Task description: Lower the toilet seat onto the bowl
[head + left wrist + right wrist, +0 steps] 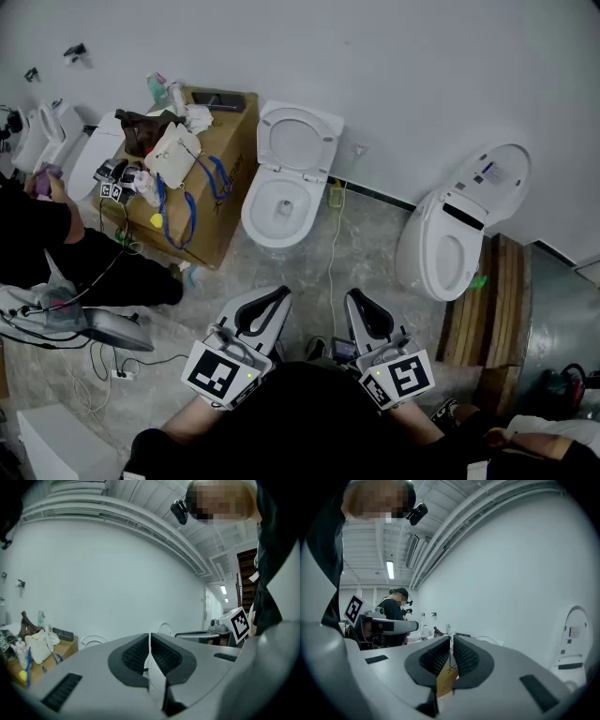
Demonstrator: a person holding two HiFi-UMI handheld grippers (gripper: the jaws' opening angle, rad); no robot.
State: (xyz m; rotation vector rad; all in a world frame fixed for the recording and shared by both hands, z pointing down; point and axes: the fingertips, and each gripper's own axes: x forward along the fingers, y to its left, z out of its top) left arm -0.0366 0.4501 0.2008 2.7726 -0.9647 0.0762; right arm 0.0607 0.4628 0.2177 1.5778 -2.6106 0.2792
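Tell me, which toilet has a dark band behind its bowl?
The right toilet, next to the wooden planks. A dark band crosses it below the raised lid; the middle toilet, by the box, is plain white.

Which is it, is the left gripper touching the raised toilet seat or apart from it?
Apart. The head view shows a stretch of floor between the left gripper, jaws shut, and the raised toilet seat.

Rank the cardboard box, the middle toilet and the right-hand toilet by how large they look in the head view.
1. cardboard box
2. middle toilet and right-hand toilet: about alike, not ranked.
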